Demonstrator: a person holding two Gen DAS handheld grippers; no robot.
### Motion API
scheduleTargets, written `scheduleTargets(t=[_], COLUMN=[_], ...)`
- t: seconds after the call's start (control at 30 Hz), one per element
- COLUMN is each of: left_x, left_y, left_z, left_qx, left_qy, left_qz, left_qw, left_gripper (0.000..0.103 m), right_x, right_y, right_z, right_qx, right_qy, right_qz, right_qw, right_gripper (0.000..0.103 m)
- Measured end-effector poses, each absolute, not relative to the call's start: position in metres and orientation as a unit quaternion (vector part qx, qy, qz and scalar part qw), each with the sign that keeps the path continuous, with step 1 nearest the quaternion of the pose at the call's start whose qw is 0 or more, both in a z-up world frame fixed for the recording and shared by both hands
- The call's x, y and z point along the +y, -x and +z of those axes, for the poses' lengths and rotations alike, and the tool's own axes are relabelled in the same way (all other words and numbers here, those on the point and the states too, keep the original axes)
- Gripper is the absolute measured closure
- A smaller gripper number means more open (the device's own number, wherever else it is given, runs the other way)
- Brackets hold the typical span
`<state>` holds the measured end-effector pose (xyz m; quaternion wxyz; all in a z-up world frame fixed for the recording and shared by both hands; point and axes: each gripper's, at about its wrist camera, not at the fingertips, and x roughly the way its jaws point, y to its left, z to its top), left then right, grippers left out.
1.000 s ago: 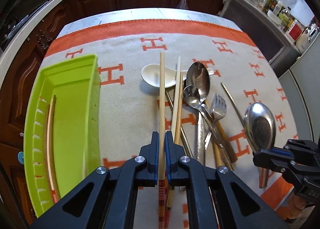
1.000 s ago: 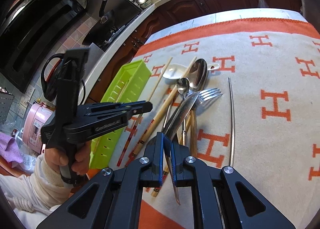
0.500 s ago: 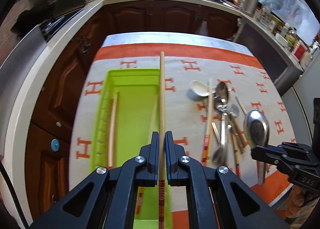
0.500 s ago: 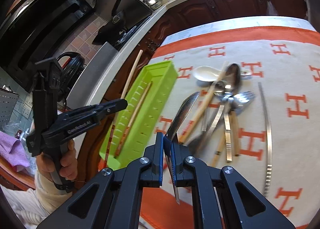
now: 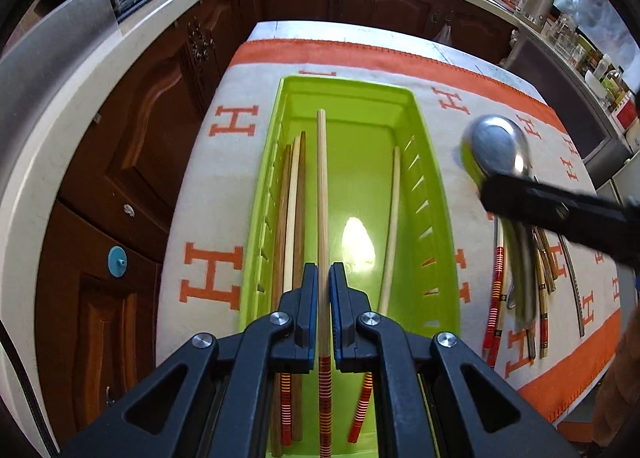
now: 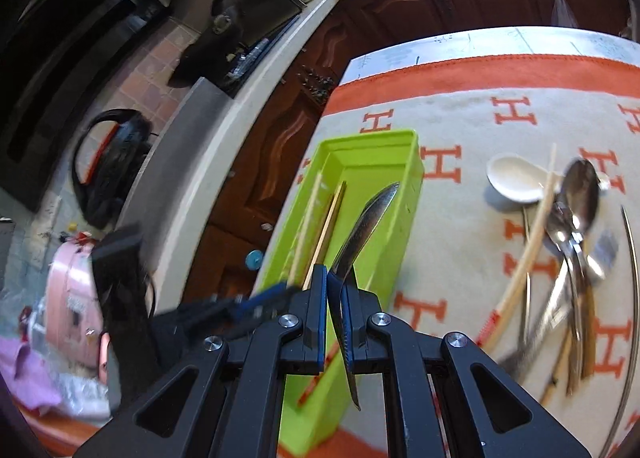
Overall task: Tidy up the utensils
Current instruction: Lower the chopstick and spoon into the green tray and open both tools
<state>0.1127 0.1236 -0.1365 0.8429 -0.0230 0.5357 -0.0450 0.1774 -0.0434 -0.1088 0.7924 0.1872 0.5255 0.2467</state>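
My left gripper (image 5: 323, 278) is shut on a pale chopstick (image 5: 322, 185) with a red-and-yellow striped end, held lengthwise above the green tray (image 5: 348, 81). Several chopsticks (image 5: 294, 217) lie in the tray, most along its left wall and one (image 5: 394, 217) near the right. My right gripper (image 6: 335, 282) is shut on the handle of a steel spoon (image 6: 370, 217), seen edge-on over the tray's (image 6: 404, 193) right wall. In the left wrist view that spoon's bowl (image 5: 496, 145) hangs just right of the tray. The left gripper (image 6: 264, 296) shows blurred in the right wrist view.
A pile of steel spoons, a fork and chopsticks (image 6: 568, 242) lies on the orange-and-white cloth right of the tray, with a white ceramic spoon (image 6: 514, 177) at its far end. A thin metal rod (image 6: 632, 258) lies beyond. The table's edge and dark cabinets sit left of the tray.
Both grippers have swung left from the utensil pile to above the green tray, the left carrying the chopstick and the right carrying the steel spoon. Both stayed shut.
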Motion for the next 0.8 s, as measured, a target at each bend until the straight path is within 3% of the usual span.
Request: scheduleTargets(t=[0.07, 0.2, 0.8], left_x=[0.129, 0.137, 0.164], left_y=[-0.113, -0.113, -0.103], left_z=[-0.140, -0.139, -0.102], left_qx=[0.539, 0.534, 0.489], left_qy=[0.036, 0.050, 0.062], left_qz=[-0.048, -0.053, -0.011], left_qw=[0.840, 0.842, 0.870], left_gripper=[0.098, 0.088, 0.081], right_x=[-0.031, -0.014, -0.005], right_y=[-0.195, -0.220, -0.259], right_z=[-0.117, -0.130, -0.167], right_qx=[0.534, 0.542, 0.557], right_qy=[-0.181, -0.159, -0.156], right_qz=[0.241, 0.229, 0.179], right_qw=[0.790, 0.793, 0.796], right_gripper=[0.096, 0.096, 0.094])
